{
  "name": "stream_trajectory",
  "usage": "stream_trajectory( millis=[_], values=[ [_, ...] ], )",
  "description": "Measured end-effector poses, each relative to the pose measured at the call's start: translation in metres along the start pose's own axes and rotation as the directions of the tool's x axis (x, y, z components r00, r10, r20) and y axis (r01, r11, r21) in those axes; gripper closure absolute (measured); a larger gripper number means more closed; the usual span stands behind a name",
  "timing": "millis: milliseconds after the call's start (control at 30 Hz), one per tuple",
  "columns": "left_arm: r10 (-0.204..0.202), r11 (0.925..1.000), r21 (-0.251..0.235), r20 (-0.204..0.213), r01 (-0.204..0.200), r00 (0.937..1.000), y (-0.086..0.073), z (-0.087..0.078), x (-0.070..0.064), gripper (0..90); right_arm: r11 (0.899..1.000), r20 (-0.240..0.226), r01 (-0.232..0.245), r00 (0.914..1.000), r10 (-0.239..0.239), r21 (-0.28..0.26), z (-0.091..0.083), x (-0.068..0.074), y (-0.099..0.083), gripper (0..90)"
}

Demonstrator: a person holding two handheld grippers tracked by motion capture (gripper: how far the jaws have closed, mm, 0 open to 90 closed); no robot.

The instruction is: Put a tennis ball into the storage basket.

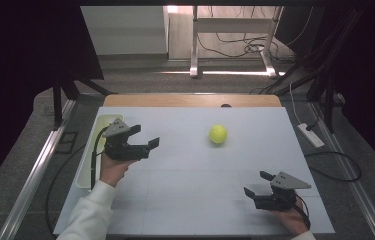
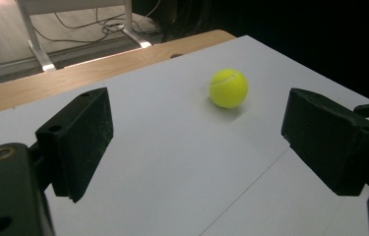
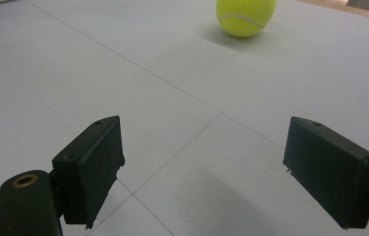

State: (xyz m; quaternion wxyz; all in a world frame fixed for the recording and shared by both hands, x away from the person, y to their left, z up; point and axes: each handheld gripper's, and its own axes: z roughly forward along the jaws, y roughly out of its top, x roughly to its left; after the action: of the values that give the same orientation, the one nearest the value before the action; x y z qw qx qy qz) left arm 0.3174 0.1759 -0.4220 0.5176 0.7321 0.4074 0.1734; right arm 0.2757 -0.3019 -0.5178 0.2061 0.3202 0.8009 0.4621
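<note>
On the wide white table top (image 1: 195, 200), which has thin grid lines and a light wooden edge at the far side, nearly everything stands far apart. At its left border, a long pale yellow plastic tray (image 1: 91, 150) lies beside the white surface. The left gripper (image 1: 145, 137), a black two-jaw tool with a grey three-cornered plate on top, is held above the table next to this tray, and its jaws are spread wide with nothing between them. The right gripper (image 1: 257, 184), of the same kind, is low over the near right part of the table, and its jaws also stand wide apart and hold nothing. The small round yellow-green tennis ball (image 1: 218, 134) rests on the white surface in the far middle, between the two grippers but well apart from both. In the left gripper view the tennis ball (image 2: 228, 88) lies ahead of the open jaws, and in the right gripper view it (image 3: 246, 16) lies far ahead, near the upper edge.
</note>
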Motion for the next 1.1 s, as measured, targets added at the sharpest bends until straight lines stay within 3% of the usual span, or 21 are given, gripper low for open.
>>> stream_trajectory(
  millis=[233, 667, 800, 1100],
  values=[
    [0.013, 0.9998, 0.012, 0.004, -0.013, 0.9999, 0.002, 0.005, -0.005, 12.7, 1.0, 0.0, -0.004, 1.0, 0.004, -0.002, 0.0, 0.0, 0.0, 14.9],
    [-0.009, 0.9999, -0.012, 0.04, 0.009, 0.9991, 0.003, 0.017, -0.013, 13.1, 0.999, -0.005, -0.029, 0.9996, 0.029, -0.017, -0.001, -0.002, 0.001, 15.0],
    [-0.003, 1.0, 0.007, 0.072, 0.003, 0.9974, 0.005, 0.024, -0.019, 13.2, 0.999, -0.007, -0.034, 0.9994, 0.034, -0.024, -0.002, -0.002, 0.002, 15.1],
    [0.033, 0.998, 0.051, 0.082, -0.038, 0.9961, 0.008, 0.042, -0.027, 13.1, 0.999, -0.01, -0.033, 0.9994, 0.033, -0.018, 0.003, -0.004, 0.004, 15.1]
  ],
)
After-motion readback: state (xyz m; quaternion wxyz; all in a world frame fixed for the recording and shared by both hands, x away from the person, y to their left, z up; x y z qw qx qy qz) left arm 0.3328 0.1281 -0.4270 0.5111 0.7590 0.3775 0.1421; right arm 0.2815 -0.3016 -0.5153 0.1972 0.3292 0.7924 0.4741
